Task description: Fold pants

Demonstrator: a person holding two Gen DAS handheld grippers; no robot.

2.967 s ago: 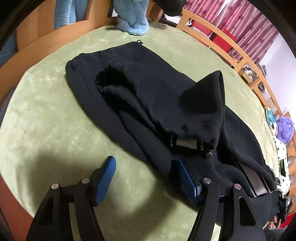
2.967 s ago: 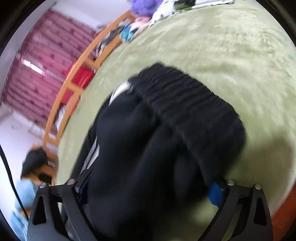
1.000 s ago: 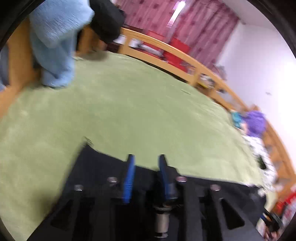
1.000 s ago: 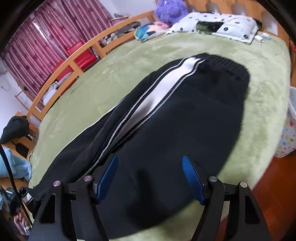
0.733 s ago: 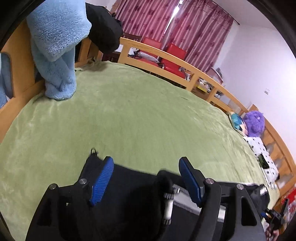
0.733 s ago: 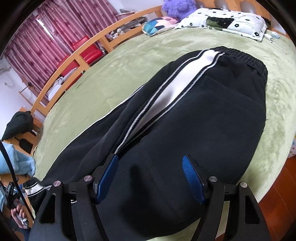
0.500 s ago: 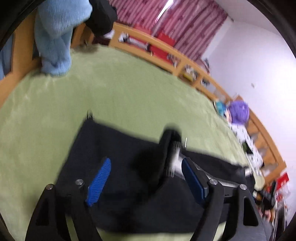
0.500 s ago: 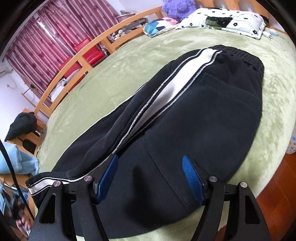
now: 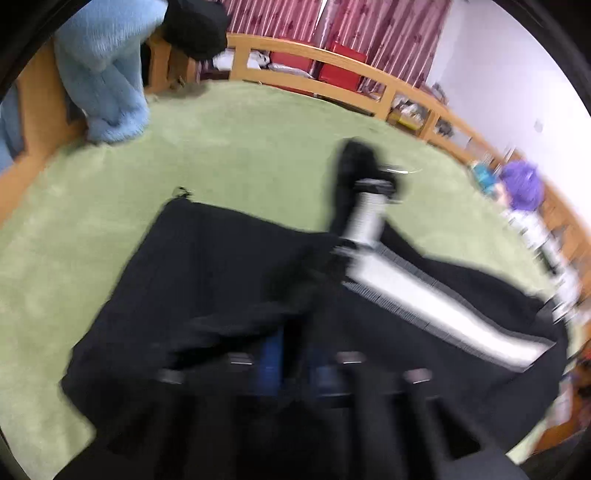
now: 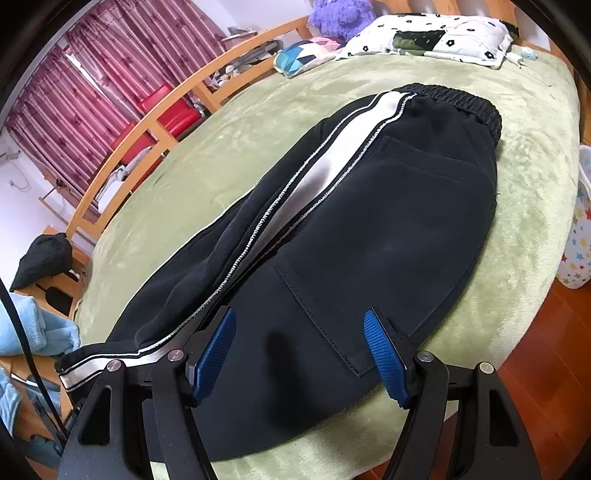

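Observation:
Black pants [image 10: 388, 221] with a white side stripe [image 10: 332, 166] lie lengthwise on the green bed cover [image 10: 535, 184], elastic waistband [image 10: 461, 103] at the far end. My right gripper [image 10: 301, 354] hovers open over the seat near the bed's edge, nothing between its blue pads [image 10: 218, 350]. In the blurred left wrist view the pants [image 9: 221, 266] fill the foreground. My left gripper [image 9: 291, 358] is shut on a bunched ridge of their black cloth. A striped leg end [image 9: 365, 206] sticks up beyond it.
A light blue towel [image 9: 103, 74] hangs over the wooden bed end, and a wooden rail [image 9: 332, 62] runs along the far side. A purple plush [image 10: 340, 14] and patterned pillow [image 10: 436, 40] lie at the head. Wooden floor [image 10: 554, 369] and a star-print bag [image 10: 580, 240] are right.
The left gripper opened wide, sank onto the pants and closed on the cloth. The right gripper stayed open and hardly moved.

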